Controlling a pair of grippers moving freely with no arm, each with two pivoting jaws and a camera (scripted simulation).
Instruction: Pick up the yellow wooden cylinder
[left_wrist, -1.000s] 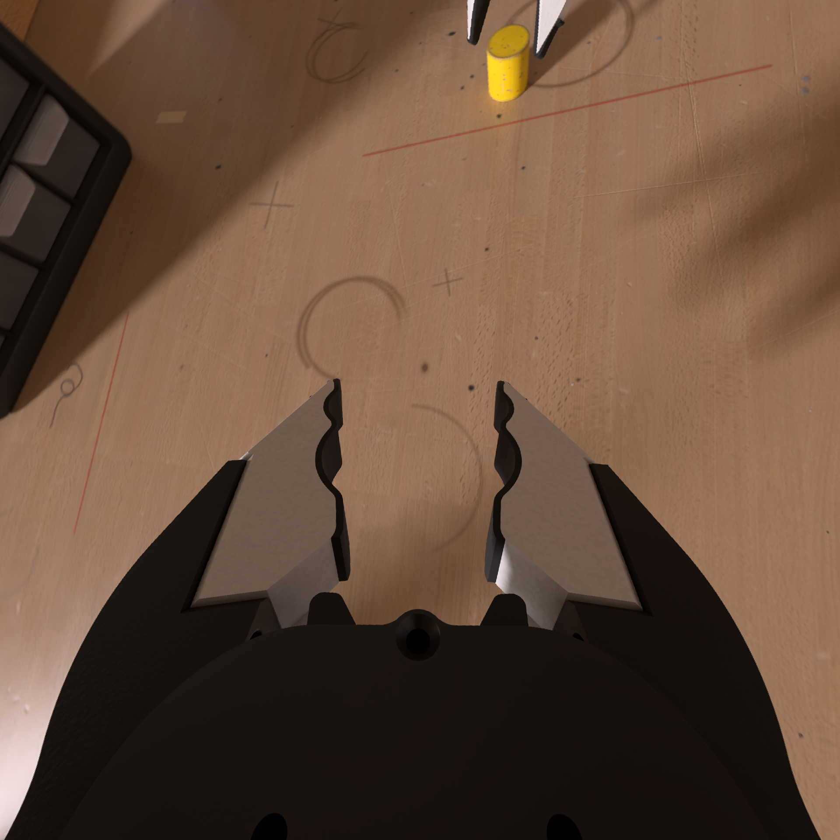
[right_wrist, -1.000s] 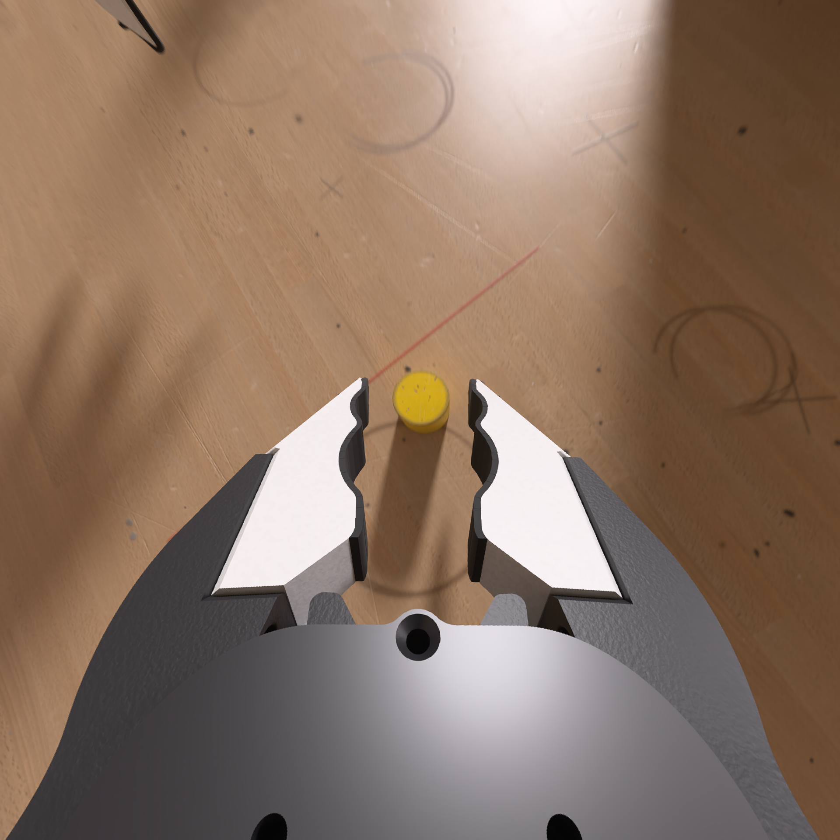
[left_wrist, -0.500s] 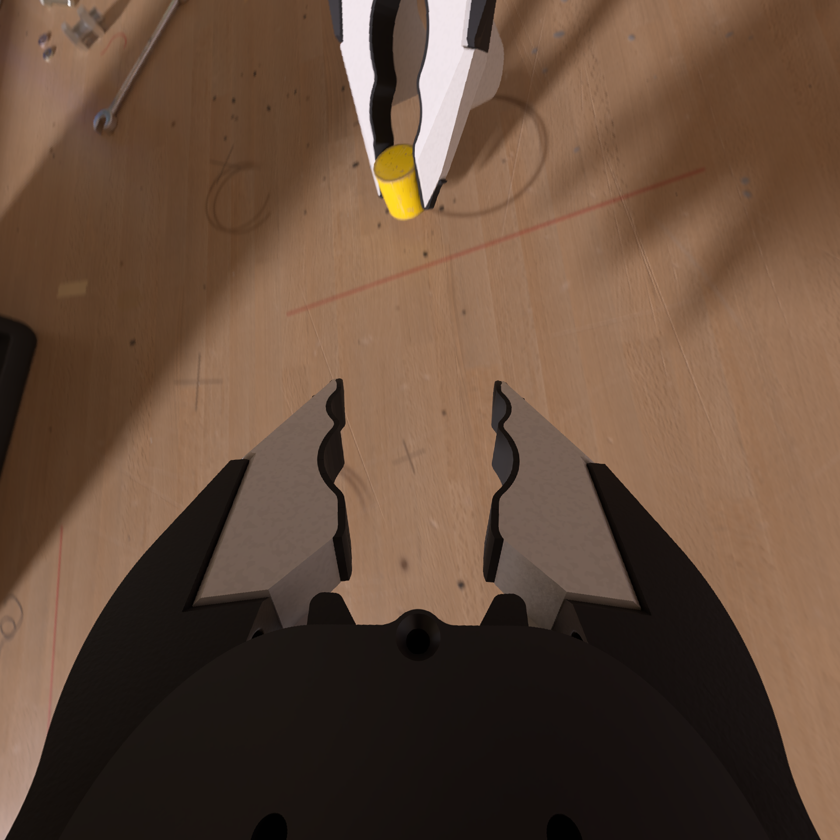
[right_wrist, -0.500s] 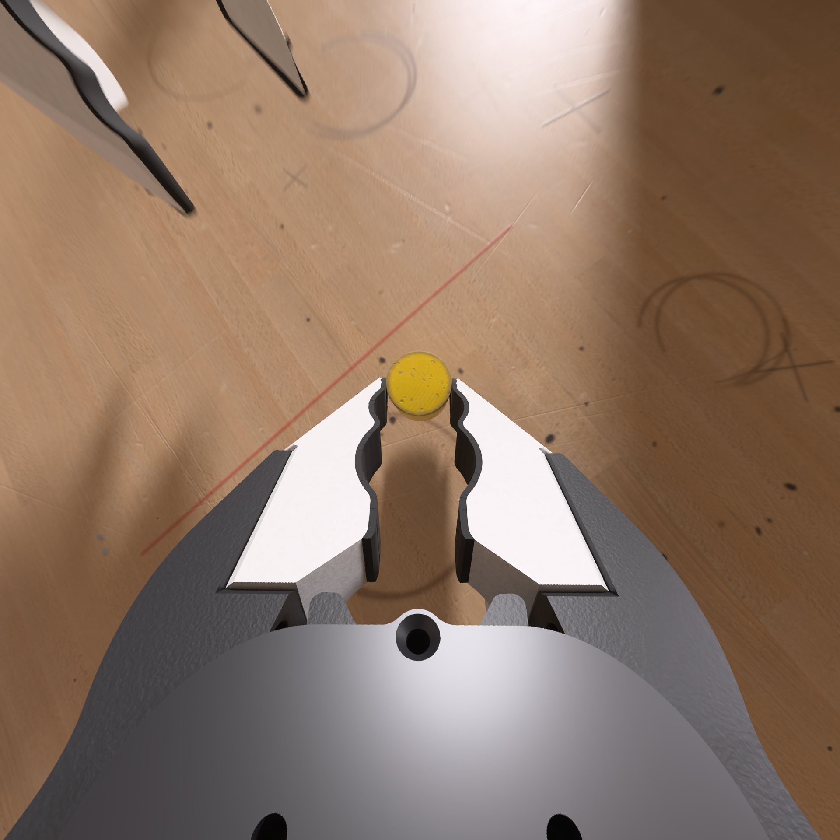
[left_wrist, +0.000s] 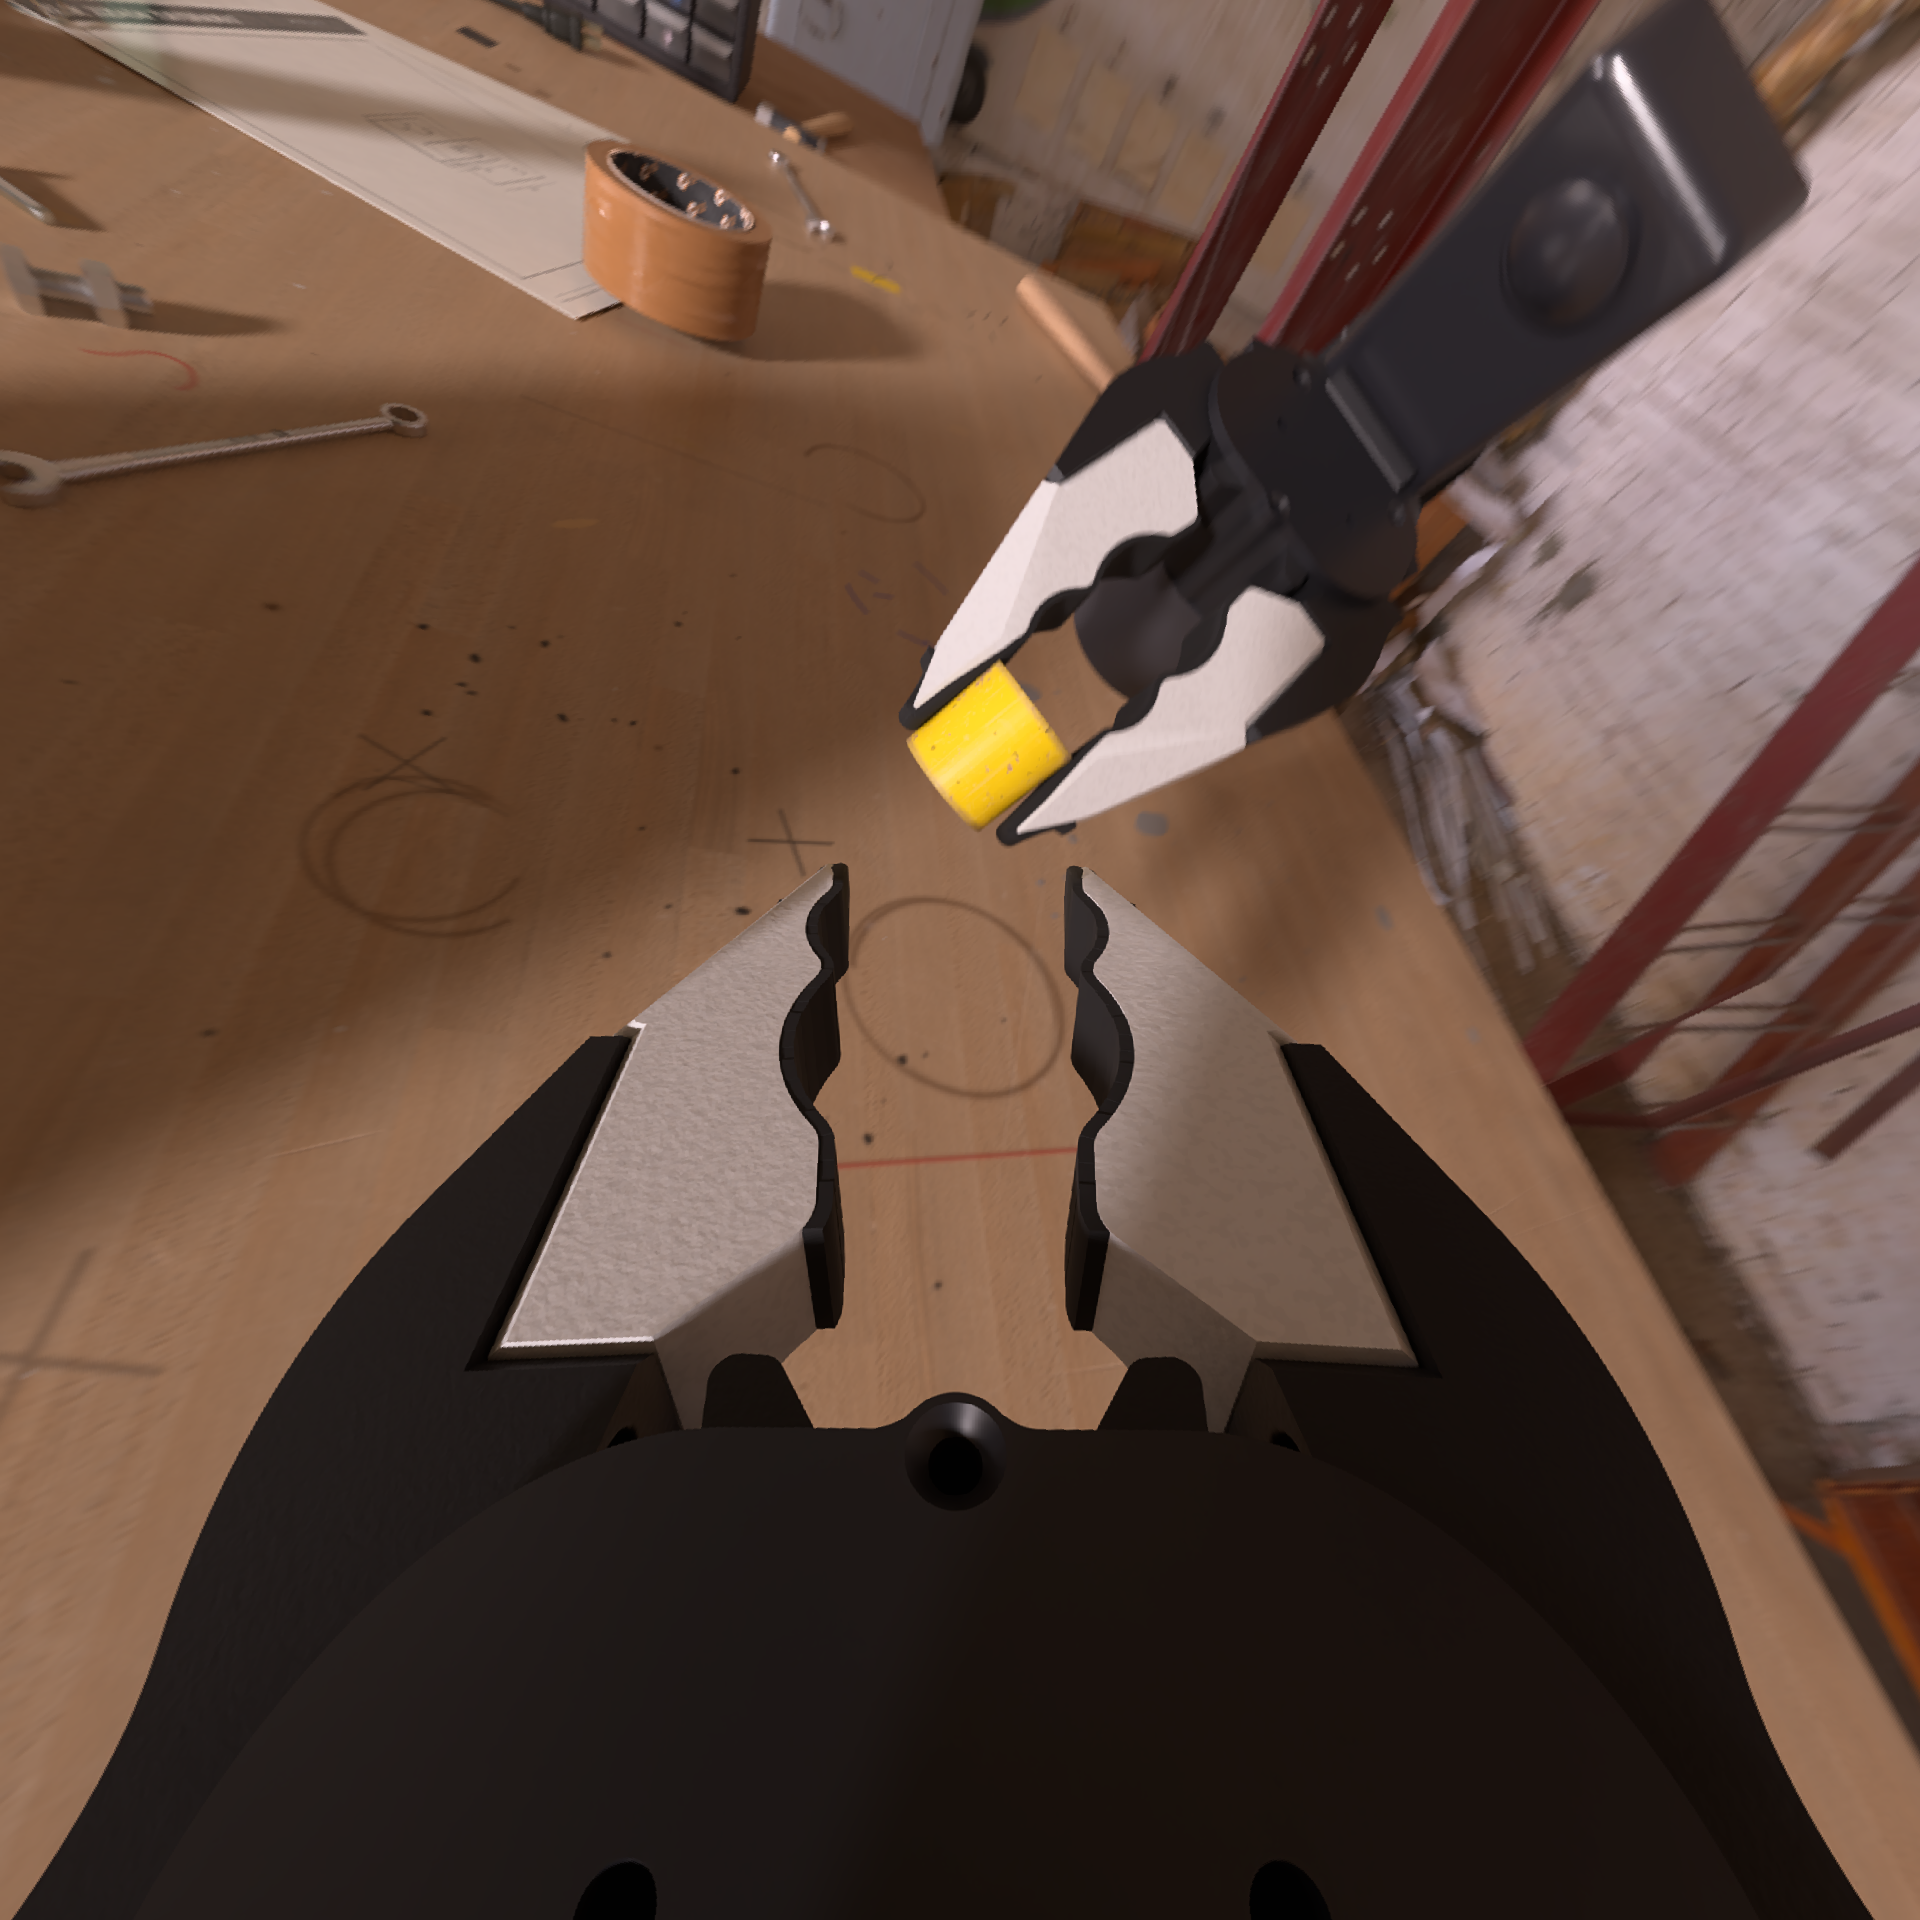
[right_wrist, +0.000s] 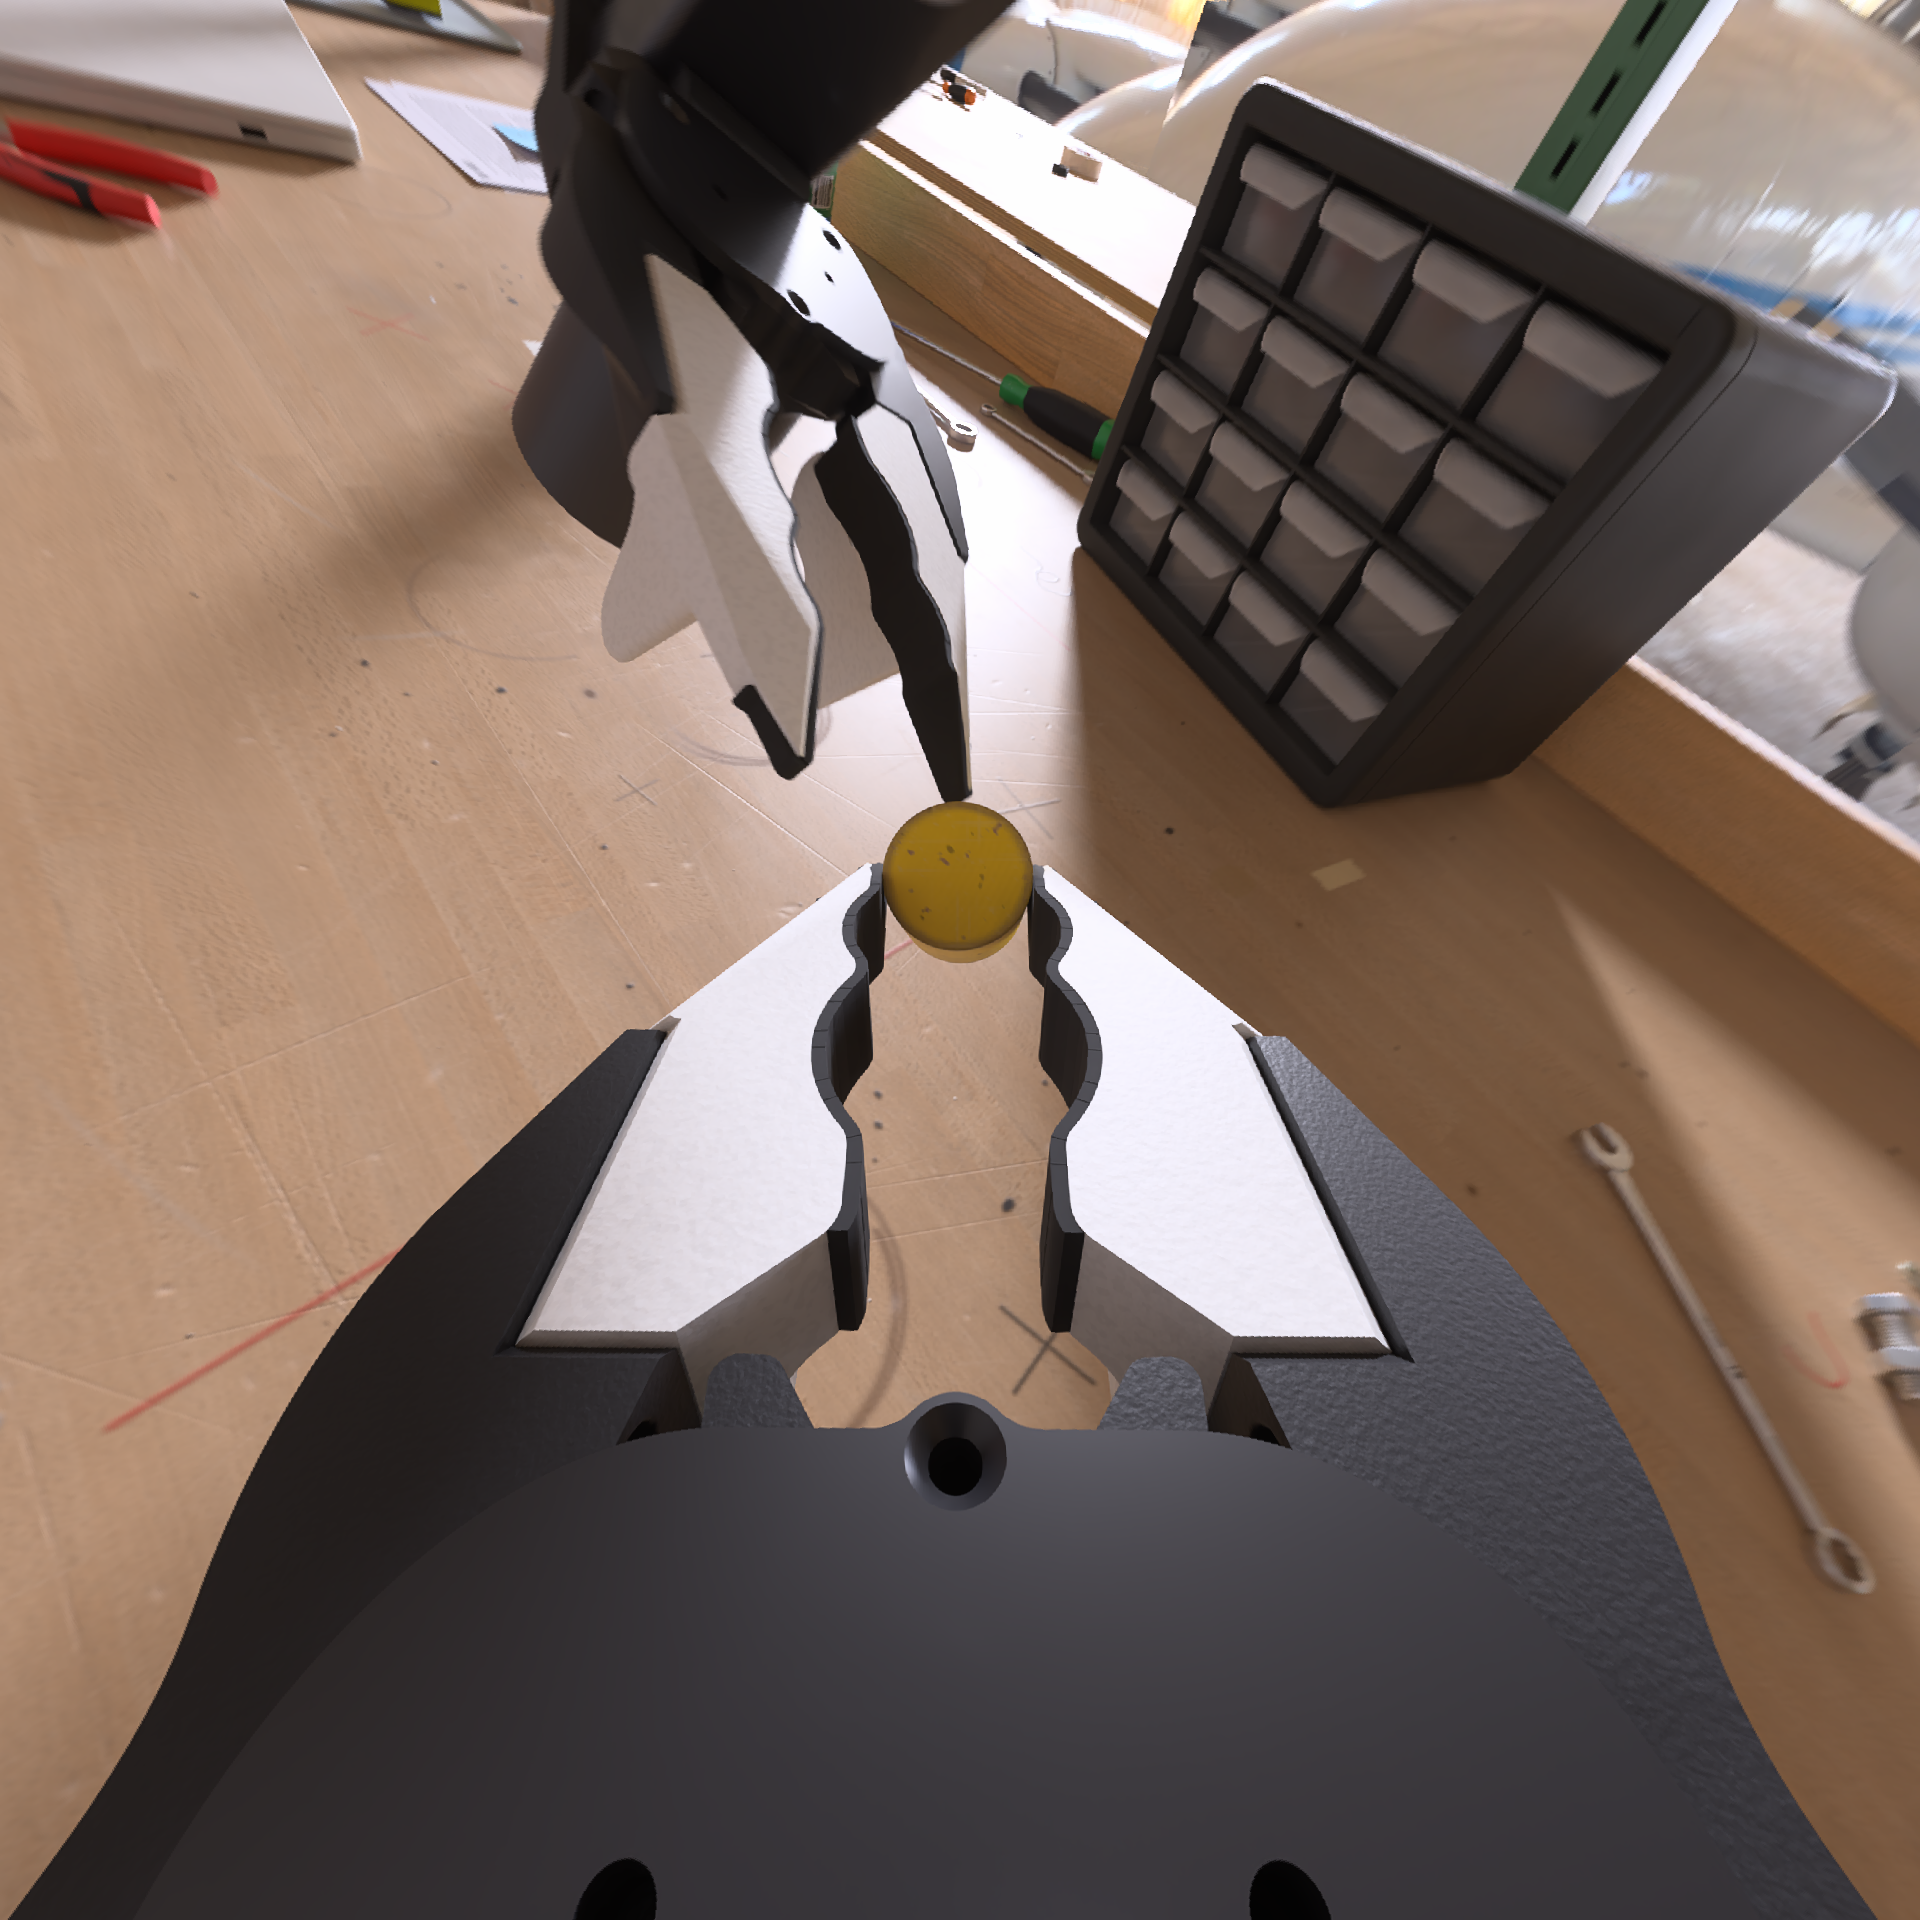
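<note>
Since 0.5 s ago the right gripper (right_wrist: 956, 883) has lifted the yellow wooden cylinder (right_wrist: 956, 878) off the counter (right_wrist: 312, 831), clenched on it at its fingertips. The left gripper (left_wrist: 954, 894) hangs released at 6 o'clock of the cylinder. The drawer cabinet (right_wrist: 1455, 436) sits at 2 o'clock, its 16 drawers closed.

Your left gripper (left_wrist: 951, 883) has a black body; the right gripper (right_wrist: 956, 883) is textured grey. Both carry white, wavy-edged fingers.
</note>
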